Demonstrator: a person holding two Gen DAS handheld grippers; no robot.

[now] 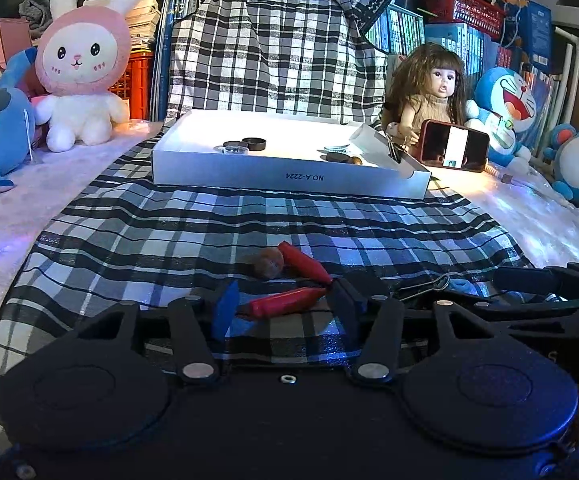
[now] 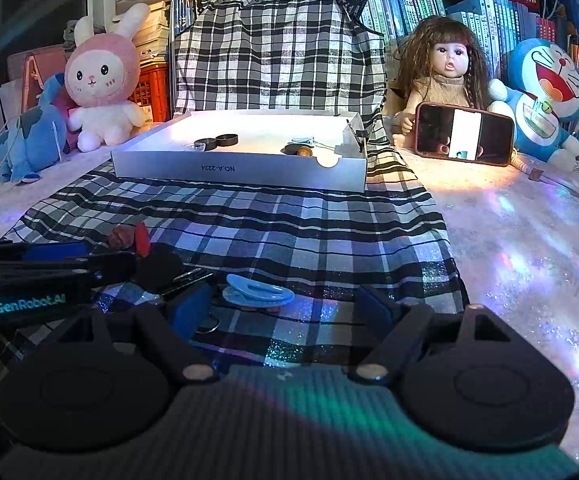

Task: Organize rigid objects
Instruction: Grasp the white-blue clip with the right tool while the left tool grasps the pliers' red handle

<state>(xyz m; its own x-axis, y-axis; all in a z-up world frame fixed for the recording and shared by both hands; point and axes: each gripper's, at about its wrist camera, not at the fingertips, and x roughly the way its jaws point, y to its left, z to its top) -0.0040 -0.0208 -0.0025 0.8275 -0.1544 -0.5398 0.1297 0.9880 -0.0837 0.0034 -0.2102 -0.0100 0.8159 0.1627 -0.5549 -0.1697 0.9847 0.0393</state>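
A tool with two red handles (image 1: 303, 261) lies on the checked cloth (image 1: 193, 236), with a walnut (image 1: 267, 263) beside it. My left gripper (image 1: 285, 301) is open around the nearer red handle, which rests on the cloth between the blue pads (image 1: 224, 312). A binder clip (image 1: 425, 286) lies just to its right. My right gripper (image 2: 281, 302) is open and low over the cloth, with a light blue clip (image 2: 259, 291) just ahead between its fingers, untouched. A white box tray (image 1: 289, 179) stands further back and holds black caps (image 1: 254, 144), a walnut and small pieces.
A phone (image 2: 463, 140) leans on a doll (image 2: 447, 64) to the right of the tray (image 2: 229, 171). Plush toys, a pink rabbit (image 1: 77, 76) among them, line both sides, and books stand behind. The left gripper's body (image 2: 49, 276) crosses the left of the right wrist view.
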